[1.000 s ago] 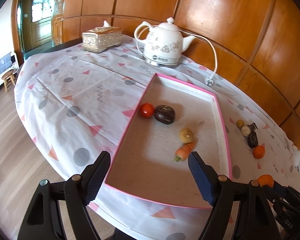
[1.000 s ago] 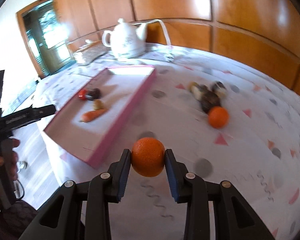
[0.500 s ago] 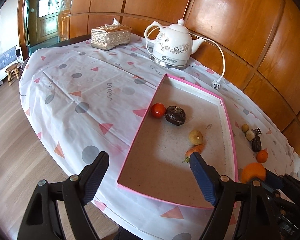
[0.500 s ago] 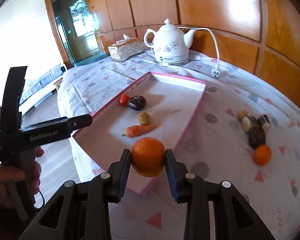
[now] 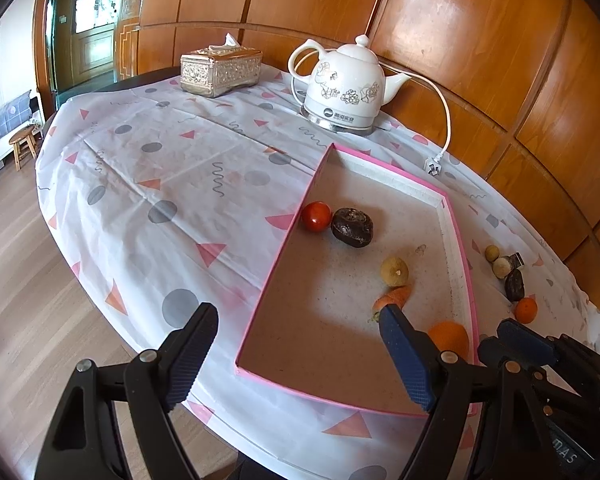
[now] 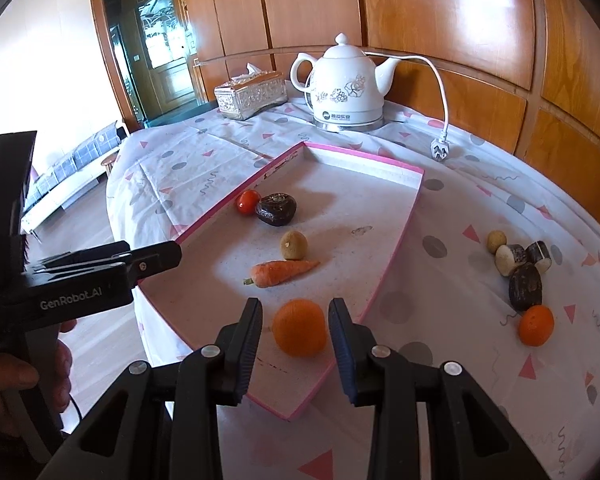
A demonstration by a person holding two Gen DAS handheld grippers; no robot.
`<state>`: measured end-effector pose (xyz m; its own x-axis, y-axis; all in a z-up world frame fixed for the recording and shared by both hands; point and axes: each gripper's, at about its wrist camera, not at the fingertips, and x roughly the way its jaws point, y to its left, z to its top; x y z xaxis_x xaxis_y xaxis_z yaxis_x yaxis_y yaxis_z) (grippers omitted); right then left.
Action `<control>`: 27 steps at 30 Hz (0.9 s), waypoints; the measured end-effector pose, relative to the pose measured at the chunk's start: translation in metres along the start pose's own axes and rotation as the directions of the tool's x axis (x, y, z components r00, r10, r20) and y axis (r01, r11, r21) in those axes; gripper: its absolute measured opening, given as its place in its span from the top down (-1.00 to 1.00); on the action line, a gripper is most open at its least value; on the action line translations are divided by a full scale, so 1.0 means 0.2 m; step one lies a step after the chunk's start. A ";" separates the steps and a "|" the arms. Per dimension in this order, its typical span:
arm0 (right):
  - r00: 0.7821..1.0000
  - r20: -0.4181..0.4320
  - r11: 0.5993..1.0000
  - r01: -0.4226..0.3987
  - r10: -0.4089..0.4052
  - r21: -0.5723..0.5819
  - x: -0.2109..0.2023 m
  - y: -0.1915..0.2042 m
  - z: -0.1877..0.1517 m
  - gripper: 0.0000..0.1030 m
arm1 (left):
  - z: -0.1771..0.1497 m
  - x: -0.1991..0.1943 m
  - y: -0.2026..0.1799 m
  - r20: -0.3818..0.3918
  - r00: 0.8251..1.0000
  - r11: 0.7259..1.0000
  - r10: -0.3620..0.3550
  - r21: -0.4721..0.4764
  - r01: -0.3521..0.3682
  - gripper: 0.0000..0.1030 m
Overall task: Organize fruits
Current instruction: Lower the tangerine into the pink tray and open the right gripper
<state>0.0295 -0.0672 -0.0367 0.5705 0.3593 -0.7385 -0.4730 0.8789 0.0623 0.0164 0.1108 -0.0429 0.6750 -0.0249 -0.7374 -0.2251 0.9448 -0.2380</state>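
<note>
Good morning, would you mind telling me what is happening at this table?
A person with a claw in each hand is sorting fruit into a pink tray. The right claw stands open around an orange that lies in the tray's near corner, pads clear of it. A carrot, a tomato and two other pieces are already inside. The left claw is open and empty. A smaller orange and several pieces wait on the tablecloth.

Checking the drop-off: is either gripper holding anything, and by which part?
Nothing held: orange rests in tray inside right gripper, clear gaps both sides; left gripper empty.
</note>
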 end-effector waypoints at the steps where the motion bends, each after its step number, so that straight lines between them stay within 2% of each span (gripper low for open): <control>1: 1.000 0.003 1.000 -0.002 0.002 0.004 0.00 0.00 0.00 0.33 | 0.00 0.00 0.00 0.001 1.000 1.000 -0.001 -0.002 0.001 -0.61; 14: 0.996 -0.008 0.985 0.087 -0.087 0.146 -0.07 -0.18 -0.14 0.33 | -0.01 0.00 -0.03 -0.003 1.000 1.000 -0.007 0.023 0.007 -0.61; 27: 0.979 -0.009 0.946 0.201 -0.206 0.253 -0.18 -0.35 -0.26 0.25 | -0.03 -0.06 -0.21 0.013 0.999 0.986 -0.046 0.163 0.043 -0.62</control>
<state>0.0066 -0.1582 -0.0501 0.6498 0.1680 -0.7413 -0.1631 0.9834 0.0799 0.0145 0.0702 -0.0283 0.6935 -0.0640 -0.7176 -0.0783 0.9834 -0.1634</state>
